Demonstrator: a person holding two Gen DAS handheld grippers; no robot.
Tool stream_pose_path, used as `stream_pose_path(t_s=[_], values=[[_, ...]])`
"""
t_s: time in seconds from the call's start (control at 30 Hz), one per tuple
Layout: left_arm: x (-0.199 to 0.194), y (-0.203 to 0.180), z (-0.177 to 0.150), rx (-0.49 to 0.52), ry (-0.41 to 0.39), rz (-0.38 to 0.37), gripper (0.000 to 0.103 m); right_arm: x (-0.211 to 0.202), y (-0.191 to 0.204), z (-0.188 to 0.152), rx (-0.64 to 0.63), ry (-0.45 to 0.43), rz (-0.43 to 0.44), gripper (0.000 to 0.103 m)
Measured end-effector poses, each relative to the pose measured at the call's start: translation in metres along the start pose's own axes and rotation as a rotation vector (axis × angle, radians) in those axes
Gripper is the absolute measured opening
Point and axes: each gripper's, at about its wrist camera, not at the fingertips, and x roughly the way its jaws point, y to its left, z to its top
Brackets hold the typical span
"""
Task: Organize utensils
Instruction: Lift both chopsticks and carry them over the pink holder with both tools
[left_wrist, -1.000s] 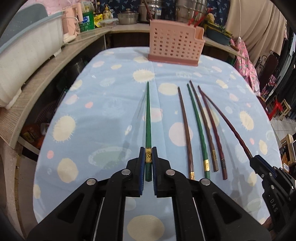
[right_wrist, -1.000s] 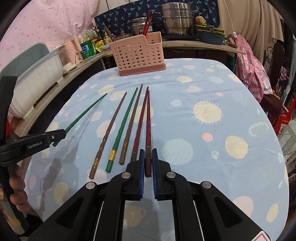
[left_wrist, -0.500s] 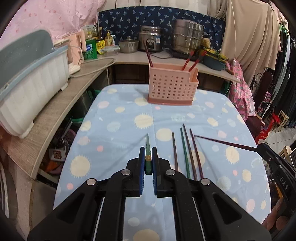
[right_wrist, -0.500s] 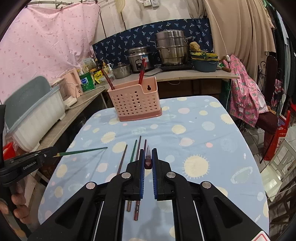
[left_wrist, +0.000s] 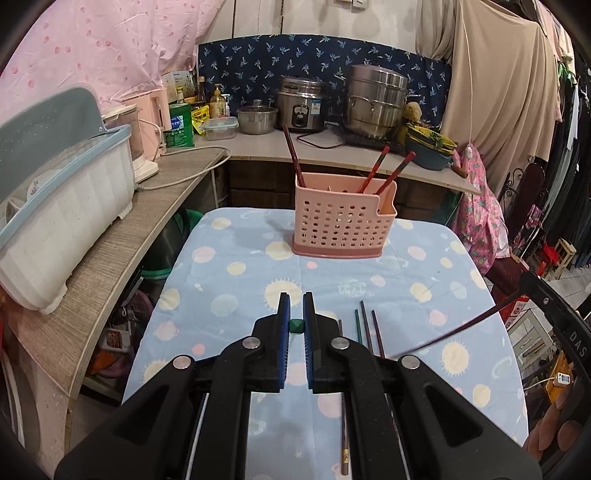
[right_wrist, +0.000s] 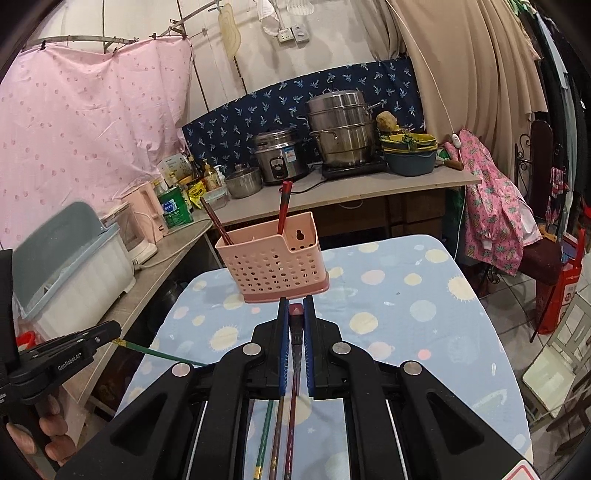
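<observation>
My left gripper (left_wrist: 295, 299) is shut on a green chopstick (left_wrist: 296, 326), seen end-on between the blue pads and held above the blue dotted tablecloth (left_wrist: 240, 280). My right gripper (right_wrist: 294, 301) is shut on a dark red chopstick (right_wrist: 294, 312), also in the air. Each shows in the other's view: the right gripper (left_wrist: 532, 286) with its red chopstick (left_wrist: 454, 332), the left gripper (right_wrist: 110, 330) with its green chopstick (right_wrist: 162, 355). The pink perforated basket (left_wrist: 343, 221) stands at the table's far end, three chopsticks upright in it. Several chopsticks (left_wrist: 365, 328) lie on the cloth.
A white dish rack with a blue rim (left_wrist: 62, 206) sits on the wooden counter at the left. A rice cooker (left_wrist: 299, 107), a steel steamer (left_wrist: 376, 99) and bowls line the back counter. Pink clothing hangs over a chair (right_wrist: 495, 218) on the right.
Both grippers rose, each lifting its chopstick off the cloth. The views tilted up, so the basket and back counter now sit mid-frame. The other chopsticks stayed on the table.
</observation>
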Motion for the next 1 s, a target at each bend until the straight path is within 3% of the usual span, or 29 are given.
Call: stream_pose_path(t_s=[0.4, 0.67, 0.83, 1.0], values=[[0.011, 0.002, 0.076, -0.034, -0.07, -0.065, 0.007, 0.024, 0.004, 0.062, 0.024, -0.079, 0.061, 0.007], [0.007, -0.002, 0.162, -0.075, -0.223, -0.077, 0.007, 0.049, 0.017, 0.134, 0.053, -0.179, 0.118, 0.007], [0.01, -0.004, 0.205, -0.097, -0.323, -0.074, 0.007, 0.07, 0.025, 0.173, 0.067, -0.238, 0.135, 0.007], [0.03, -0.007, 0.233, -0.11, -0.374, -0.058, 0.007, 0.095, 0.027, 0.202, 0.082, -0.274, 0.143, 0.007]])
